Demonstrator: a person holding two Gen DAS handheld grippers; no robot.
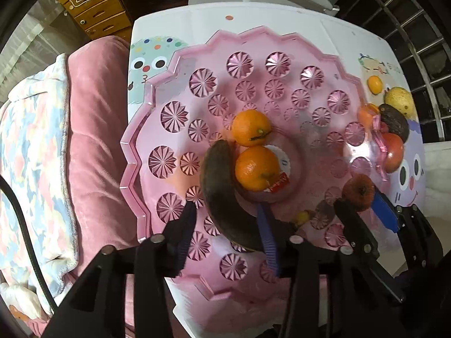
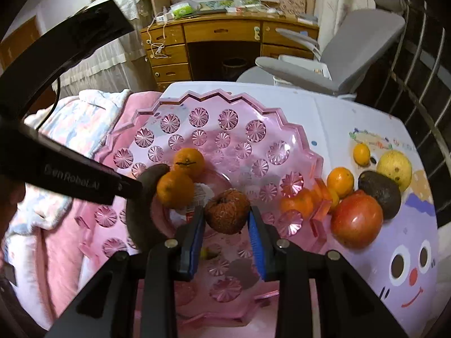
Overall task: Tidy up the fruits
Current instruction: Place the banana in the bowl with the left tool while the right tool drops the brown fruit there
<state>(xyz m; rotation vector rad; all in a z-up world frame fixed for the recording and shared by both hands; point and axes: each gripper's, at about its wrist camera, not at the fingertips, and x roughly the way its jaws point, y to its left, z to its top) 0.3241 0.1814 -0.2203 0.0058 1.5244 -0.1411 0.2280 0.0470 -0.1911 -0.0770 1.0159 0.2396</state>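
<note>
A pink cut-glass plate (image 1: 141,152) (image 2: 298,138) lies on the white table. Two oranges (image 1: 251,128) (image 2: 188,160) sit together at its centre. A dark, overripe banana (image 1: 222,186) (image 2: 141,219) curls beside them on the plate. My left gripper (image 1: 227,208) points straight down over the banana and stands open, with the banana between its fingers. My right gripper (image 2: 227,214) is shut on a wrinkled brown-orange fruit (image 2: 228,211) (image 1: 359,187), held just above the plate's near right part.
Right of the plate on the table lie a red fruit (image 2: 356,219), an avocado (image 2: 380,194), a yellow fruit (image 2: 394,169), a mandarin (image 2: 340,181) and a small orange (image 2: 361,154). A pink cushion (image 1: 95,140) borders the table's left edge. A grey chair (image 2: 338,67) stands behind.
</note>
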